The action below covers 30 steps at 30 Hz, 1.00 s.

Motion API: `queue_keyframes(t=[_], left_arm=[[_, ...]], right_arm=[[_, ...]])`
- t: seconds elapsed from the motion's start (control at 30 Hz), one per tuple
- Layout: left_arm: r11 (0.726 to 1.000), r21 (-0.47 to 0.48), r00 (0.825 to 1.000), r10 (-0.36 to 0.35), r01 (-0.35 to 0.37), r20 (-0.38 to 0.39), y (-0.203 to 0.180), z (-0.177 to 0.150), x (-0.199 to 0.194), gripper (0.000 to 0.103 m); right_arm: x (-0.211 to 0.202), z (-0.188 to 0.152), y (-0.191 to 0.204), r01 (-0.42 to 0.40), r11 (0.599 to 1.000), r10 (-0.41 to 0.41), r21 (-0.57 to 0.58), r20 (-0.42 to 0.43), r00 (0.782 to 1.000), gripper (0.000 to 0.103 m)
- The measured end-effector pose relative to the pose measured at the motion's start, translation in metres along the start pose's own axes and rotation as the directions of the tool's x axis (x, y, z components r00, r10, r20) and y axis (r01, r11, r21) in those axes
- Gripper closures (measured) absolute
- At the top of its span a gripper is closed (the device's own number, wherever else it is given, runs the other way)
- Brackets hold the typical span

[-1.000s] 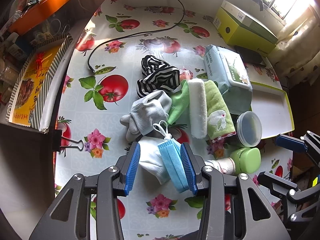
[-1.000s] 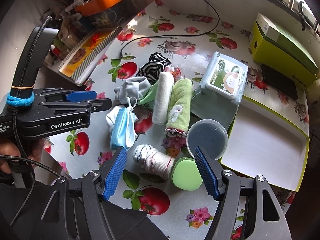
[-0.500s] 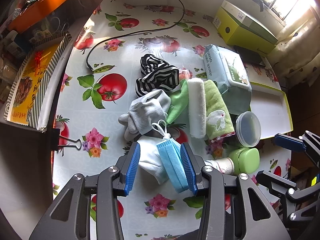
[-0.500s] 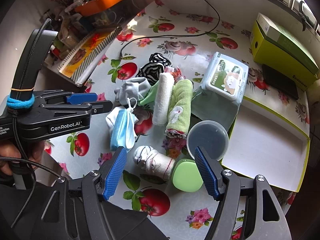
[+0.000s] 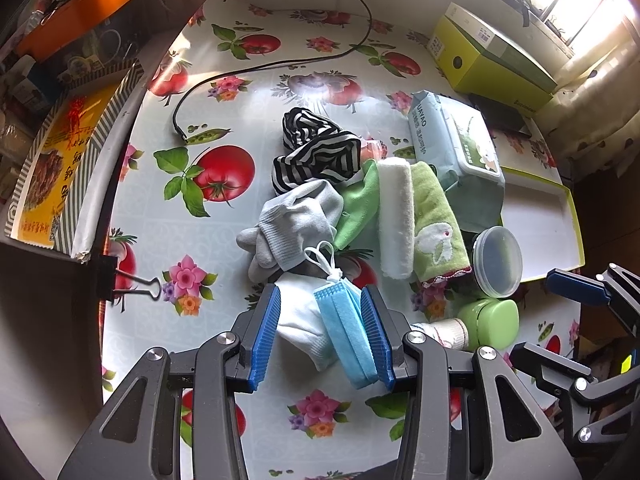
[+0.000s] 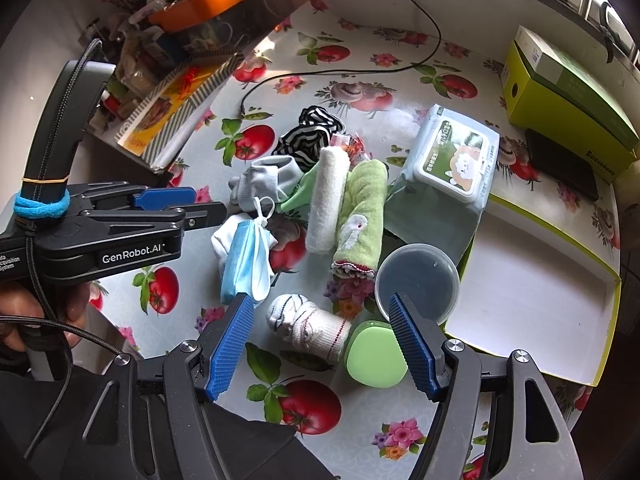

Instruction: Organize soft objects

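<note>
A pile of soft things lies mid-table: a striped cloth (image 5: 316, 152), a grey sock (image 5: 296, 224), a rolled white towel (image 5: 394, 216) and a green rabbit towel (image 5: 436, 220). My left gripper (image 5: 322, 336) hovers open above the table, and a blue face mask (image 5: 348, 332) and a white sock (image 5: 298, 320) show between its pads, untouched. From the right wrist view it (image 6: 200, 204) sits left of the mask (image 6: 244, 256). My right gripper (image 6: 320, 344) is open over a rolled striped sock (image 6: 308, 324) and a green case (image 6: 374, 364).
A wipes pack (image 5: 452, 140) and a round lidded tub (image 5: 498, 260) lie right of the pile. A white tray with a yellow-green rim (image 5: 540, 216) sits at the right edge, a yellow-green box (image 5: 488, 56) behind it. A black cable (image 5: 260, 68) crosses the back; a binder clip (image 5: 132, 280) grips the left edge.
</note>
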<state>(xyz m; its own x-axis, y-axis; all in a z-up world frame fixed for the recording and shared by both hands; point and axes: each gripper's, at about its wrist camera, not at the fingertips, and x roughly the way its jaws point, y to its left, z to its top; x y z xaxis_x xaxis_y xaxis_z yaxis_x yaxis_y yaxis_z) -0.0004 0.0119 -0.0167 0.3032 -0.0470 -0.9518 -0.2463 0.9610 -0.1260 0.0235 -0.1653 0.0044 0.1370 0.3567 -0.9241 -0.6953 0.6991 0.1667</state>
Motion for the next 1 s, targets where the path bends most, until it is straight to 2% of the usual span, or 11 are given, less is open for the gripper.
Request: queue_keyframes(t=[0.47,1.0], left_arm=[[0.998,-0.052,0.999,-0.035,0.033,-0.021,0.013,0.001,0.007,0.06],[0.984,-0.161,0.996,-0.079,0.073,-0.029,0.049,0.009,0.022,0.06]], right_arm=[[0.005,0.006,0.002,0.0,1.0,0.0,0.001,0.004,1.0,0.032],[0.037,0.046,-0.002,-0.018,1.0,0.018,0.023,-0.013,1.0,0.033]])
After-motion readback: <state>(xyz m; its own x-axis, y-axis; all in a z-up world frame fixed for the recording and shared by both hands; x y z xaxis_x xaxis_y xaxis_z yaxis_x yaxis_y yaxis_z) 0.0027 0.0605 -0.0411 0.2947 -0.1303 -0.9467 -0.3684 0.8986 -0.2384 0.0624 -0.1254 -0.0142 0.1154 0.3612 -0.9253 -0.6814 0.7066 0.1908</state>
